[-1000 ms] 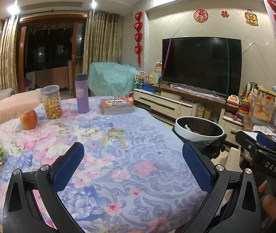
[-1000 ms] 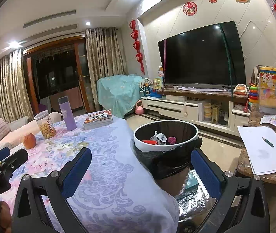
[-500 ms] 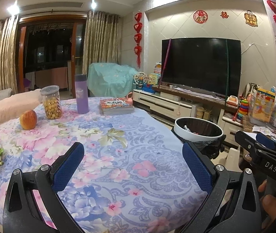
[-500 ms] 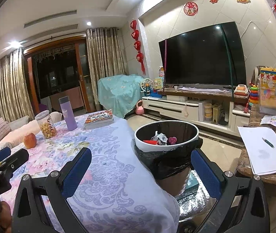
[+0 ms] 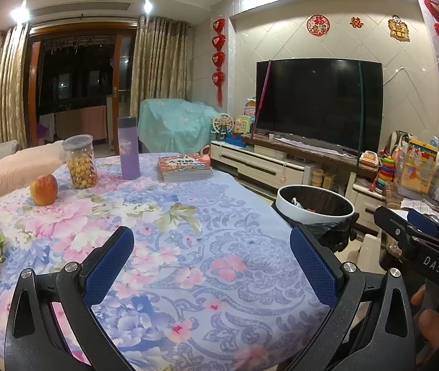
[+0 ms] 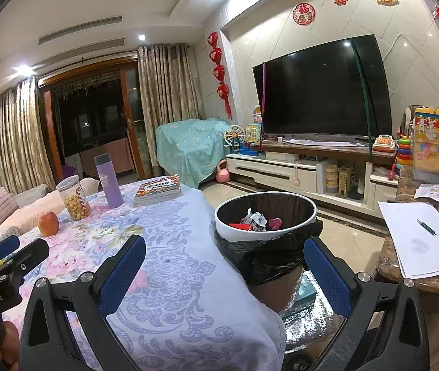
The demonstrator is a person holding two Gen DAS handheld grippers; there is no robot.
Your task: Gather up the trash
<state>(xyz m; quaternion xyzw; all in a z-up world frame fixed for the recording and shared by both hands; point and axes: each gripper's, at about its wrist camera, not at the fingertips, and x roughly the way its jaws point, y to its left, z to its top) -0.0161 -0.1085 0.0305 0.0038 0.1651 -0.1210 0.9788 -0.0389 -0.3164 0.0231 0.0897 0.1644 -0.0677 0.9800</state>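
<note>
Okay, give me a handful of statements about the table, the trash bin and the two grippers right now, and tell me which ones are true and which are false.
1. The white-rimmed trash bin with a black liner already holds some wrappers. True.
2. The left gripper is clamped on a wrapper. False: it is open and holds nothing.
3. The red apple lies on the floral tablecloth near the clear jar of yellow snack balls. True.
4. The purple bottle lies on its side. False: it stands upright.
5. The right gripper is open and holds nothing. True.
</note>
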